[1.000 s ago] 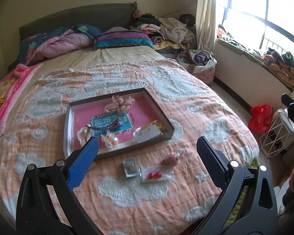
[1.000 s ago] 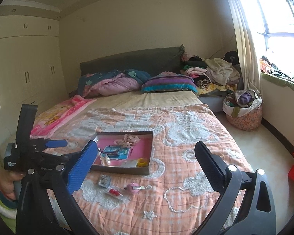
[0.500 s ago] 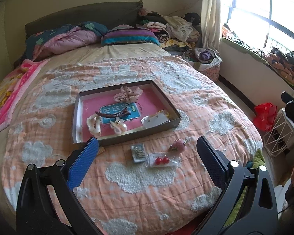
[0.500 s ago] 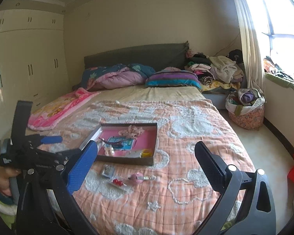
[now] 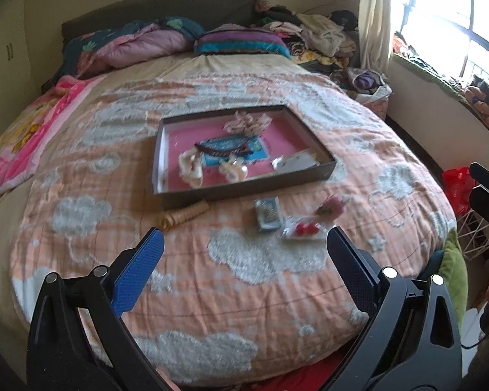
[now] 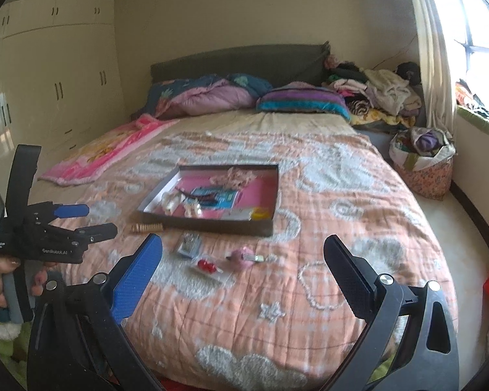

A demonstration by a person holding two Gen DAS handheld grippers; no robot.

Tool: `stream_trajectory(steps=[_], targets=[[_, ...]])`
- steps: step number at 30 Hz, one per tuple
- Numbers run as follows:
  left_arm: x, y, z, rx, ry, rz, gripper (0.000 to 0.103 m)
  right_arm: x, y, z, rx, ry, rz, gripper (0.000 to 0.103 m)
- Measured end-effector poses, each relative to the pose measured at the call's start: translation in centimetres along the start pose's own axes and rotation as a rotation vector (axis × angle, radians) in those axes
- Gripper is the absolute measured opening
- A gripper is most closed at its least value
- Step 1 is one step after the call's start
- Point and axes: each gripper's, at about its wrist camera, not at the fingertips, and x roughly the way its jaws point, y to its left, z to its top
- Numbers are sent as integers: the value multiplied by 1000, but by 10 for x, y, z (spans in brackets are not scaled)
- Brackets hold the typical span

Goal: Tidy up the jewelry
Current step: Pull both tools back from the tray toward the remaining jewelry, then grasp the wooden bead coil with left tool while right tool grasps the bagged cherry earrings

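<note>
Both wrist views show the bed from farther back than a second ago: the tray (image 5: 244,192) now sits in the upper centre of the left wrist frame with more quilt (image 5: 238,280) visible below it, and a beige coiled piece (image 5: 182,216), formerly hidden behind the blue pad, is now exposed just beside the tray's near left corner. The left gripper (image 5: 244,260) stands with its jaws wide apart and nothing between them; the right gripper (image 6: 243,262) is likewise spread and empty.

The jewelry divides into two groups. Inside the tray lie a pale bow (image 5: 246,122), a dark hair clip (image 5: 225,150) across a blue card (image 5: 234,150), cream clips (image 5: 190,169) and a white packet (image 5: 295,161). On the quilt, near the tray's front wall and in mid-frame, lie a small grey packet (image 5: 268,213), a clear sachet holding red beads (image 5: 301,229) and a pink ornament (image 5: 331,207).

In the right wrist view the same loose items appear at centre, between the spread fingers, with the left gripper at the left edge.

The withdrawal suggests a survey stance rather than a grasp: no item is held, and the loose pieces outside the tray, probably the remaining work, lie well apart from both grippers.
</note>
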Motion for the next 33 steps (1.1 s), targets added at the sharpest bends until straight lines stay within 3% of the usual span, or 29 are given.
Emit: stream_trajectory(steps=[12,24,33], targets=[[13,28,-27,-29,51,61,94,53,34,-27,-51,144,76,99],[39,40,-34,-24,82,80,94,75,53,-38,-96,200,99,99],[73,57,-27,-60,112,81,94,110,51,-45,-35,259,81,99]])
